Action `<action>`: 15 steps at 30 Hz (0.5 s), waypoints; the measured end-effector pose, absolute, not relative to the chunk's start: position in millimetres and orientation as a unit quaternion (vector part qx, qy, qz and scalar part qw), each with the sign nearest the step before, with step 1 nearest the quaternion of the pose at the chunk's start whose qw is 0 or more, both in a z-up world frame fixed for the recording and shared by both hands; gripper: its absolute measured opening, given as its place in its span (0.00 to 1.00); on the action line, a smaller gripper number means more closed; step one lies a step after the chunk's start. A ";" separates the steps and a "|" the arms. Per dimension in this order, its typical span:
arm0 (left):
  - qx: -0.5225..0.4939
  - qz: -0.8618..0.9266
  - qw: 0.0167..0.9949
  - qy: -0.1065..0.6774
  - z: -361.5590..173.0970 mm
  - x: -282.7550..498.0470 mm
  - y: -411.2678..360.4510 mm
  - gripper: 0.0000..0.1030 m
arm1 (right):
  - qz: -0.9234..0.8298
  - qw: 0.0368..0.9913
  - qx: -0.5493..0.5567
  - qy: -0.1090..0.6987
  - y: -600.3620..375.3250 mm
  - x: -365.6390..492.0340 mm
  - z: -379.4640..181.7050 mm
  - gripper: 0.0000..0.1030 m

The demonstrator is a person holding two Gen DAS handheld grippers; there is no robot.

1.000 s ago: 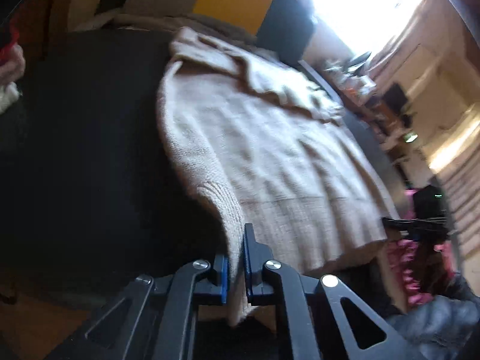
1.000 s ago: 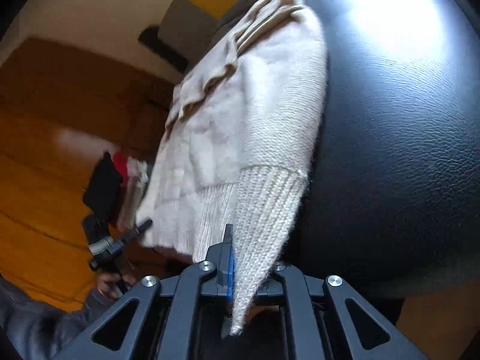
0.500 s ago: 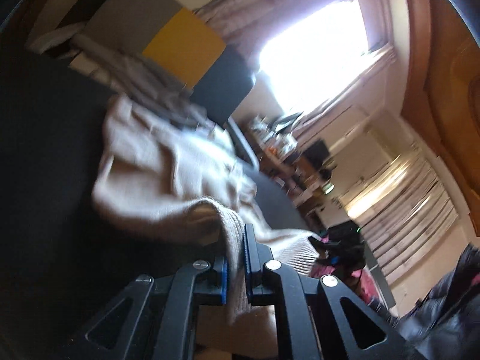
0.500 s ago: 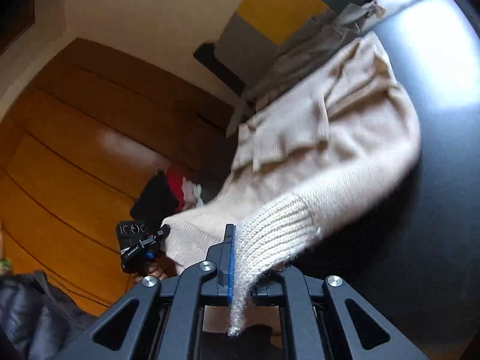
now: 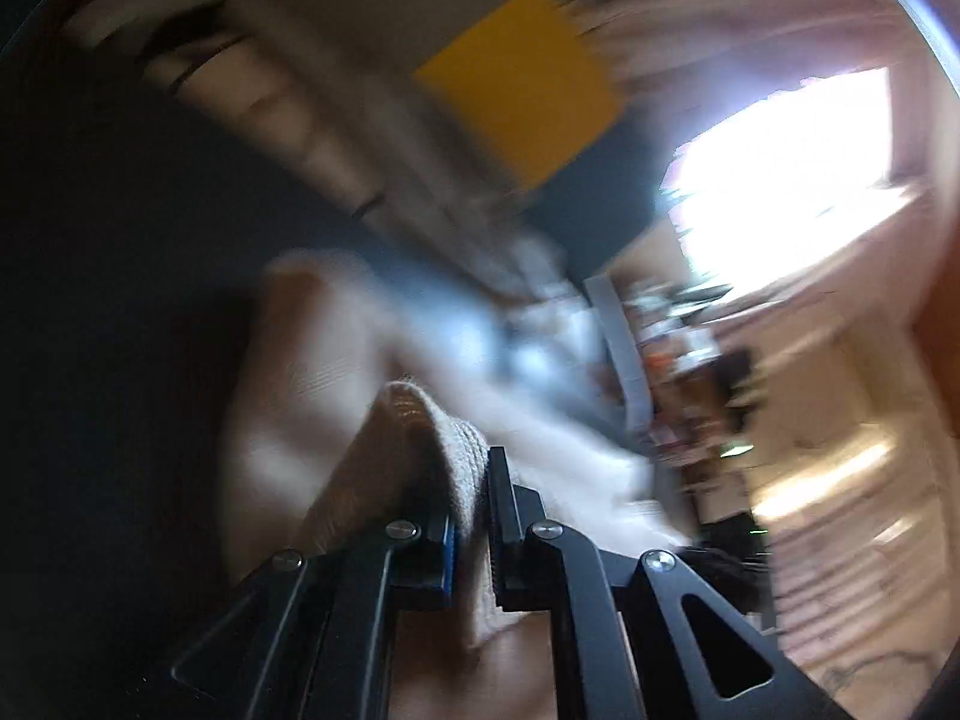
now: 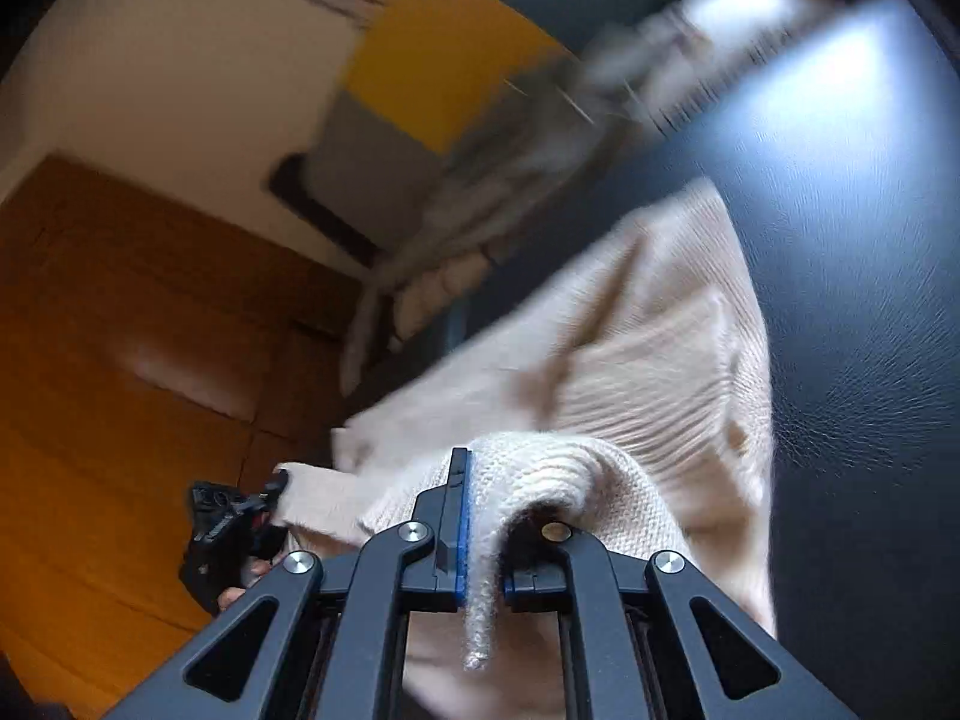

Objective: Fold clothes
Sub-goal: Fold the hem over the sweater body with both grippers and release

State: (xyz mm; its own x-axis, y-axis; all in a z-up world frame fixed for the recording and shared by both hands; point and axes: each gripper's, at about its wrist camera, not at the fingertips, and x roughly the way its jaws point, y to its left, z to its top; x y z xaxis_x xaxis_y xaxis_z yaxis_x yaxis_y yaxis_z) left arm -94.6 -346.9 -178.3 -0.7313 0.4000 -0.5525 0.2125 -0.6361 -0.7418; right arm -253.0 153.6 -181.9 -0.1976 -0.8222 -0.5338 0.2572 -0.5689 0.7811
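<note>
Left gripper point(image 5: 471, 516): I see its jaws clenched on the ribbed hem of the beige sweater point(image 5: 414, 450), the knit pinched between the blue pads.
Right gripper point(image 6: 480, 516): also clamped on the sweater point(image 6: 630, 372) hem; a strip of rib hangs down below the pads.
Sweater: its hem is lifted and carried over the body, which lies on the black leather surface point(image 6: 870, 300) (the left view is very blurred, so I cannot tell the folds there).
Left gripper from the right view point(image 6: 264, 501): it holds the other hem corner, at the left of my right gripper.
Behind: a grey garment point(image 6: 540, 138) lies beyond the sweater.
Farther: a yellow cushion point(image 6: 438, 72) and a bright window point(image 5: 792, 150).
</note>
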 end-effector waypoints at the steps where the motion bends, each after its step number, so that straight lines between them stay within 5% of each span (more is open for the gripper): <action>1: -0.358 0.830 0.062 -0.423 -185.2 -90.2 -345.1 0.06 | -0.719 0.364 0.527 -0.270 150.6 -258.3 -194.0 0.05; 11: -0.382 0.820 0.070 -0.419 -187.3 13.1 -311.1 0.06 | -0.696 0.393 0.533 -0.279 182.3 -177.9 -197.8 0.06; 13: -0.375 0.815 0.073 -0.436 -183.2 26.0 -311.8 0.07 | -0.688 0.400 0.530 -0.293 185.5 -169.4 -195.0 0.12; 15: -0.363 0.810 0.079 -0.454 -178.4 36.2 -313.7 0.15 | -0.678 0.408 0.524 -0.316 190.8 -162.3 -189.3 0.31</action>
State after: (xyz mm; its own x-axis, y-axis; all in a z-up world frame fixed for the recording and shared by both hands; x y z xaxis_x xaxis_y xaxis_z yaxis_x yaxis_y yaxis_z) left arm 36.2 -313.7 -178.4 -0.7239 0.4572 -0.5168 0.2029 -0.5749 -0.7927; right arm -162.3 190.8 -189.3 -0.1183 -0.8839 -0.4525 0.2228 -0.4677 0.8554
